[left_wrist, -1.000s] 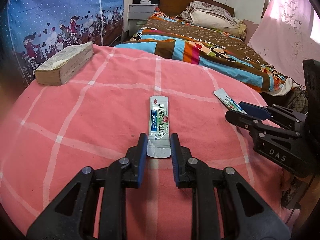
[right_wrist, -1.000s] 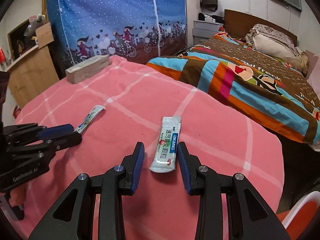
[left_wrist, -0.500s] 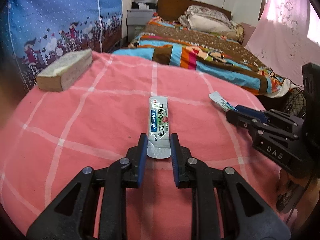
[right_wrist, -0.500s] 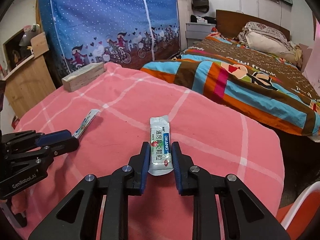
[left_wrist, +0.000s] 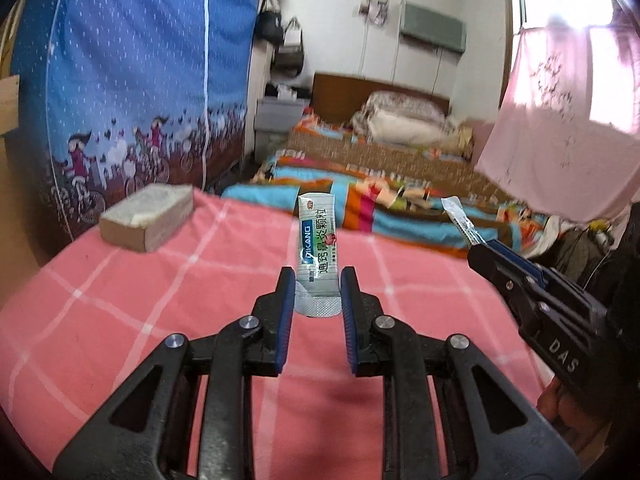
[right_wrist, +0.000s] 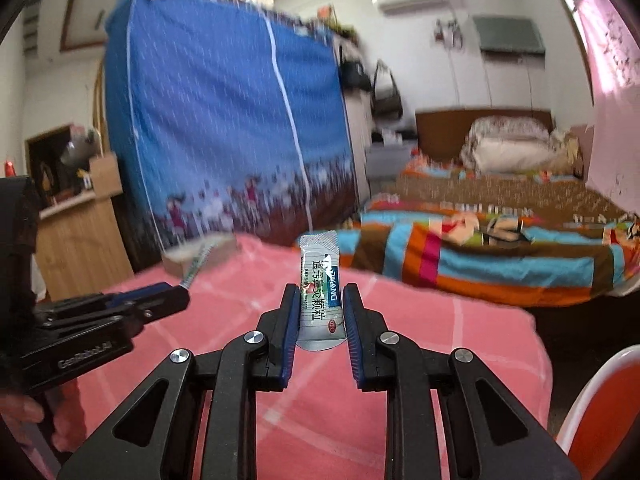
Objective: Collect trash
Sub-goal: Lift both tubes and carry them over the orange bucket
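My left gripper (left_wrist: pixel 316 280) is shut on a white and green medicine sachet (left_wrist: pixel 318 248) and holds it above the pink checked table cover (left_wrist: pixel 140 300). My right gripper (right_wrist: pixel 319 300) is shut on a second sachet of the same kind (right_wrist: pixel 320 280), also lifted off the table. In the left wrist view the right gripper (left_wrist: pixel 480 250) shows at the right with its sachet (left_wrist: pixel 460 218) edge-on. In the right wrist view the left gripper (right_wrist: pixel 176 300) shows at the left with its sachet (right_wrist: pixel 198 262) sticking out.
A tan block-shaped pack (left_wrist: pixel 148 216) lies at the table's far left. A bed with a striped quilt (left_wrist: pixel 400 200) stands beyond the table. A blue fabric wardrobe (left_wrist: pixel 132 80) stands to the left. A red and white chair (right_wrist: pixel 600 412) shows at the lower right.
Both grippers have lifted their sachets off the table and tilted upward. The right gripper closed on its sachet between the first and second earlier frames.
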Demonstrator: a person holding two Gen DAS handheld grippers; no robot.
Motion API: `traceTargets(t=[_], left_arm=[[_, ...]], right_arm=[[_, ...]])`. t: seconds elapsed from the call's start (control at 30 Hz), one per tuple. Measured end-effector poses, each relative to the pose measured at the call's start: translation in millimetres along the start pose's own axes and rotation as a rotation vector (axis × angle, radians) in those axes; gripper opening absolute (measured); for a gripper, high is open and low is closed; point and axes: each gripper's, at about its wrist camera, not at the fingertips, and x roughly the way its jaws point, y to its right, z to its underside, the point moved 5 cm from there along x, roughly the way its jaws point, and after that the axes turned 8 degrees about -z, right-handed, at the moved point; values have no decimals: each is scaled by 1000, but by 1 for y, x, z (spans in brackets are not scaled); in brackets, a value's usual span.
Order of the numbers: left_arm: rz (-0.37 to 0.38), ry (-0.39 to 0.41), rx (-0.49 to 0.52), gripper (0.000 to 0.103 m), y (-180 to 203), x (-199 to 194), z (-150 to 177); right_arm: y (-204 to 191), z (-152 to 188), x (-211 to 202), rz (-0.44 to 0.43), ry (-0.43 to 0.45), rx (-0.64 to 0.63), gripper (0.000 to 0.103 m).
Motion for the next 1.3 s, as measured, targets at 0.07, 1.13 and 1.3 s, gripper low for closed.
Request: traceTargets(t=[0.07,1.13,1.3], left_arm=[[14,58,8,26,7,-10,-7],[249,354,214,27,135,-76,-14],[302,372,250,27,162,-81,-1]], right_arm=[[-4,-8,-12,9,64,-31,20],[50,-24,-170,285,438,-47,21],[67,-10,-201,367,442,-51,21]])
